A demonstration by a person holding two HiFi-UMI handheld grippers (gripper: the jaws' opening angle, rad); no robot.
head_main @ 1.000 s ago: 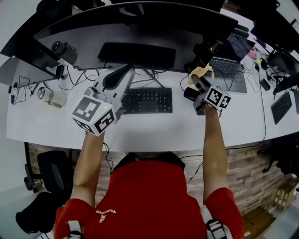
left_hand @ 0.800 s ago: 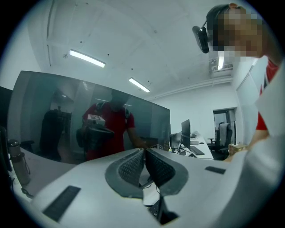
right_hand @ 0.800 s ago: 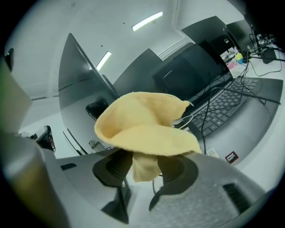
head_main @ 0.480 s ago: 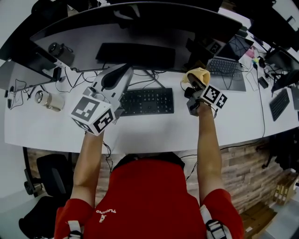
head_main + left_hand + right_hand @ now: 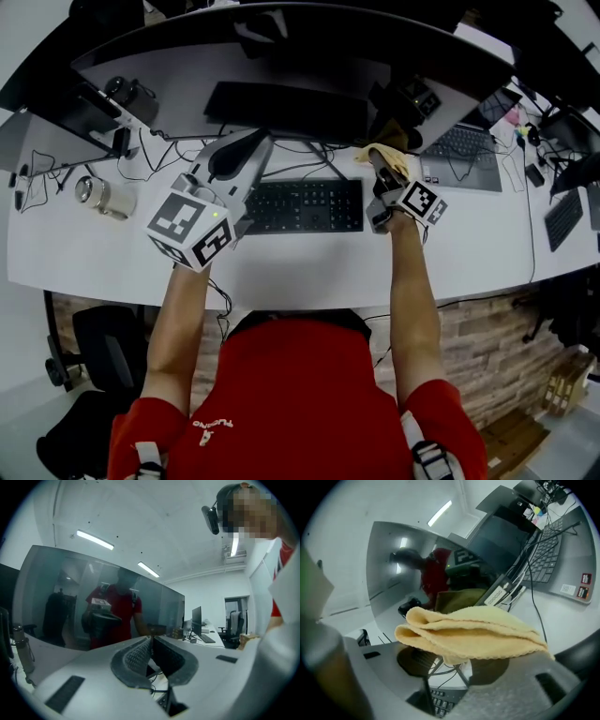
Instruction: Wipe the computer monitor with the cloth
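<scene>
1. Monitor (image 5: 300,28): a wide, curved, dark screen that runs along the back edge of the worktop (image 5: 300,267). Its glass (image 5: 393,564) mirrors ceiling lights and a person in a red shirt.

2. Keyboard (image 5: 305,206): black, at the middle of the worktop, in front of the monitor's stand.

3. Cloth (image 5: 468,634): pale yellow, soft-napped, with a small scalloped hem. It is folded over into 2 thick layers, the rounded fold on the left in the right gripper view.

4. Cloth position: the cloth (image 5: 382,155) hangs above the back part of the worktop, beyond the keyboard's back right corner, at the monitor's lower right area. Its dull reflection shows in the glass just behind it. I cannot tell whether it touches the screen.

5. My right claw (image 5: 457,660): jaws set wide, pinching the cloth at their tips. The cloth lies across both tips and overhangs each side, covering them. In the head view this claw (image 5: 380,167) points at the monitor.

6. My left claw (image 5: 150,641): jaws pressed together, nothing between them. It (image 5: 246,148) is held above the keyboard's left end.
</scene>
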